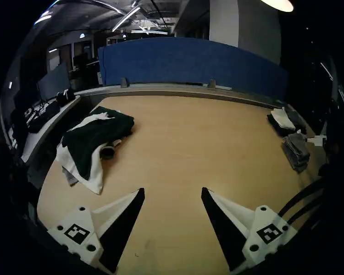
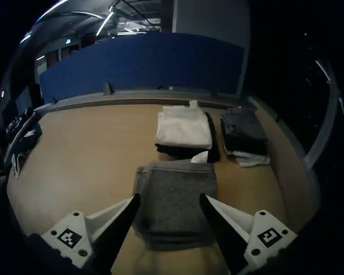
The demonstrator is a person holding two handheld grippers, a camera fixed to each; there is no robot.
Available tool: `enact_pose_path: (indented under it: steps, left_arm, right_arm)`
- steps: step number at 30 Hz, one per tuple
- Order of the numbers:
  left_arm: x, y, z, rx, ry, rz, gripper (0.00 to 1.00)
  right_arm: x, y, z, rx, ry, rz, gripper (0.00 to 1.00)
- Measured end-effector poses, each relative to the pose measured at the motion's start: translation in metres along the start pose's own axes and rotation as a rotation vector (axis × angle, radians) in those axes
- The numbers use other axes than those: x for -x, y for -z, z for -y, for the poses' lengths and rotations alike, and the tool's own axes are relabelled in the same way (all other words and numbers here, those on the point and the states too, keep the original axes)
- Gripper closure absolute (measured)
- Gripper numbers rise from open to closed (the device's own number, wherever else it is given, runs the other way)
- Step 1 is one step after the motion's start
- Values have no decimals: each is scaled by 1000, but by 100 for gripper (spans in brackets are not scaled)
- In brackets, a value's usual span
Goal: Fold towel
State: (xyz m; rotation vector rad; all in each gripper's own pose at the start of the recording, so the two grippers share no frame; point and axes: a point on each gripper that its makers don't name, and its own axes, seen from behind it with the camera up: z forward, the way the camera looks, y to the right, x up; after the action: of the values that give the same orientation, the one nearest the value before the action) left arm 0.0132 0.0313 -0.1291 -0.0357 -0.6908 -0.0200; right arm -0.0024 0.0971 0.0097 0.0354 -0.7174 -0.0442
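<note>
In the right gripper view a folded grey towel [image 2: 176,201] lies on the wooden table [image 2: 89,146], and my right gripper [image 2: 169,197] hangs open just above its near half. Behind it sit a folded white towel [image 2: 183,126] on a dark one, and a dark grey folded stack [image 2: 243,130] to the right. In the left gripper view my left gripper [image 1: 173,191] is open over bare table [image 1: 190,137]. A loose heap of dark green and white towels [image 1: 91,142] lies at the left. The folded stacks [image 1: 293,140] appear at the far right edge.
A blue partition [image 1: 190,62] runs along the table's far edge. Monitors and desk clutter [image 1: 48,91] stand beyond the left side. The unfolded heap [image 2: 23,137] shows at the left rim of the right gripper view.
</note>
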Motion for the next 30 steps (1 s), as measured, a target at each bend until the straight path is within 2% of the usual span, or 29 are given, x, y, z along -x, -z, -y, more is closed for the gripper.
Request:
enact_pose_path:
  steps: [5, 9, 12, 15, 18, 21, 24, 30]
  left_arm:
    - [-1, 2, 1, 2, -1, -12, 8]
    - [-4, 3, 2, 4, -2, -25, 8]
    - [-9, 4, 1, 10, -3, -43, 8]
    - [-13, 5, 0, 18, 1, -59, 8]
    - [-18, 7, -2, 29, 6, -78, 8]
    - [-24, 8, -4, 40, 11, -103, 8]
    - [-31, 9, -5, 50, 15, -132, 8]
    - [-56, 12, -5, 67, 24, -225, 8]
  right_arm:
    - [-9, 10, 1, 6, -22, -54, 0]
    - [-21, 18, 3, 16, -33, -132, 0]
    - [-37, 29, 8, 21, -35, -228, 0]
    - [-57, 45, 13, 34, -33, -352, 0]
    - [-75, 65, 19, 48, -28, -471, 0]
    - [-88, 84, 24, 60, -32, -556, 0]
    - [-94, 97, 28, 65, -43, -599, 0]
    - [-94, 108, 35, 58, -71, -621, 0]
